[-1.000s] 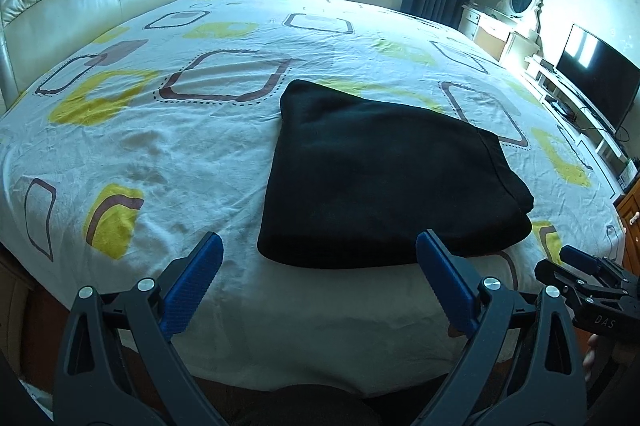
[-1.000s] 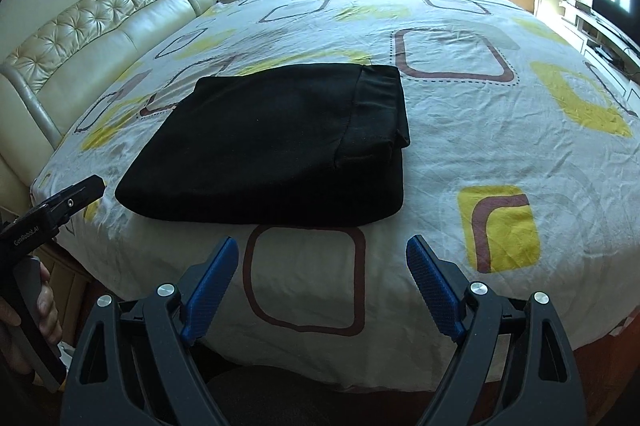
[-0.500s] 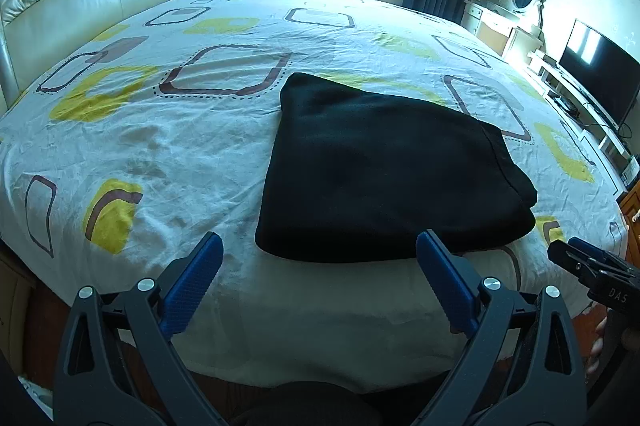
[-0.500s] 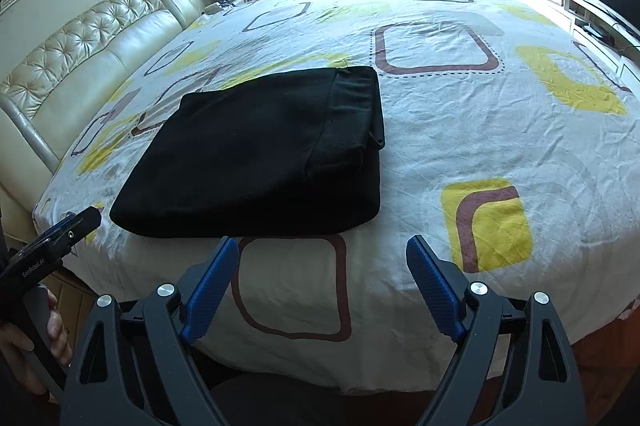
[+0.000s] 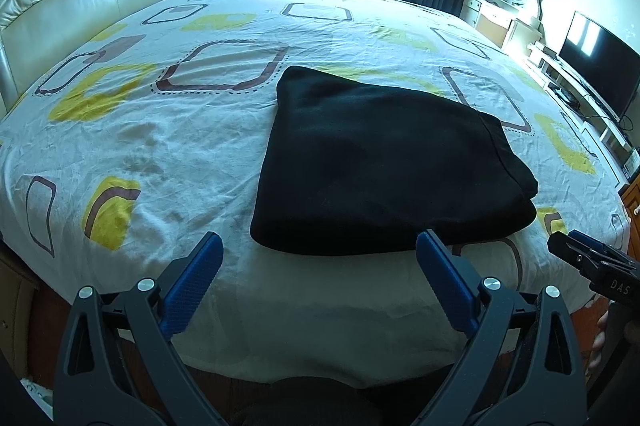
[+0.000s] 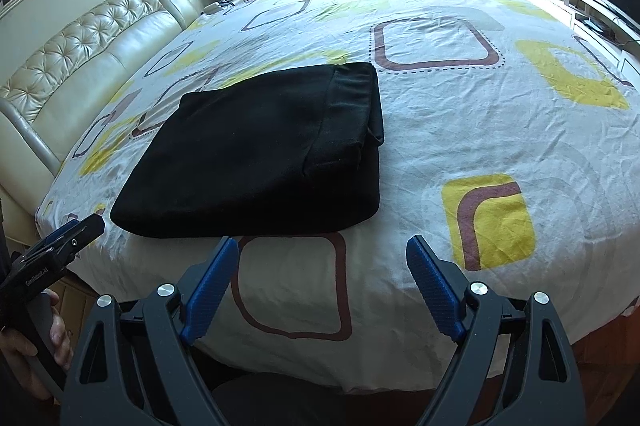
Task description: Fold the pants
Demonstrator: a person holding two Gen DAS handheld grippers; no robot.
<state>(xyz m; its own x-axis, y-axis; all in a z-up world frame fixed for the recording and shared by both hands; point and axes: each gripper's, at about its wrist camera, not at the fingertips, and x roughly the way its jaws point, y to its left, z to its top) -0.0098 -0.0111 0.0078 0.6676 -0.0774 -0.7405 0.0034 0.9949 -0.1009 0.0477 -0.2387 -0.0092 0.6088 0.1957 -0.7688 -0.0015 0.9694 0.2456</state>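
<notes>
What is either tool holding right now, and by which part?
Nothing. Left tool and right tool are both open and empty; the folded black pants lie untouched on the bed.

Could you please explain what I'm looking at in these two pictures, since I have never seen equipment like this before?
There is no robot here: a person holds a hand tool in each hand, each with a camera looking forward along its two blue-padded fingers. One picture comes from the left gripper, the other from the right gripper. Each view also catches the other tool at its edge. Both point down at a bed with a patterned sheet, where black pants lie folded into a neat rectangle. Both grippers are open and hold nothing; they hang just short of the bed's near edge.
</notes>
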